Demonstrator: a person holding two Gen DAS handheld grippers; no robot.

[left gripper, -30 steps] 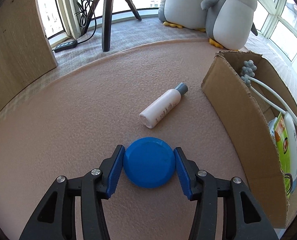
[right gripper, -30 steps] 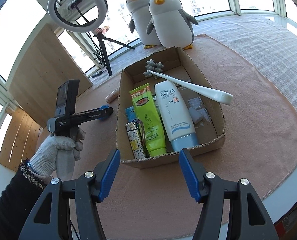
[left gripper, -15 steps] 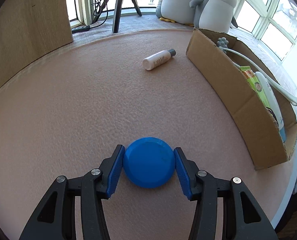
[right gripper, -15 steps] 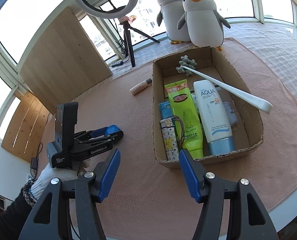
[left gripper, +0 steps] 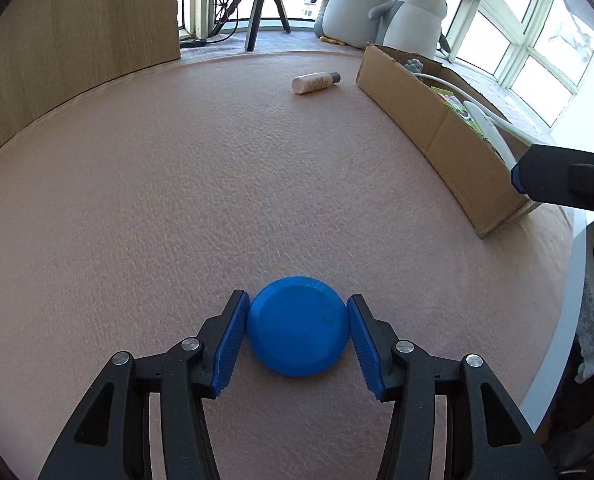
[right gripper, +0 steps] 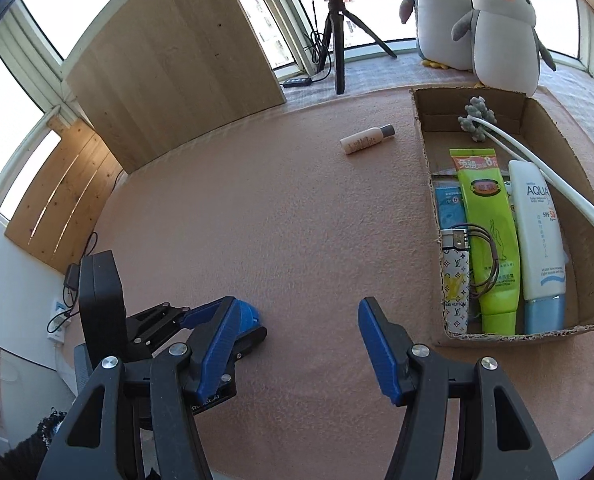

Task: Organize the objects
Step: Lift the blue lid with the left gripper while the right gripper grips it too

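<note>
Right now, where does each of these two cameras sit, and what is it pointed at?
Left wrist: on the left gripper, low over the pink mat, facing its blue puck.
Right wrist: on the open right gripper, higher, facing the mat and cardboard box; the left gripper shows too.
Both views show the box, small bottle and penguin plush toys.

White tube point(right gripper: 539, 236) reads "AQUA SPF 50"; green tube point(right gripper: 487, 236) shows "8"
</note>
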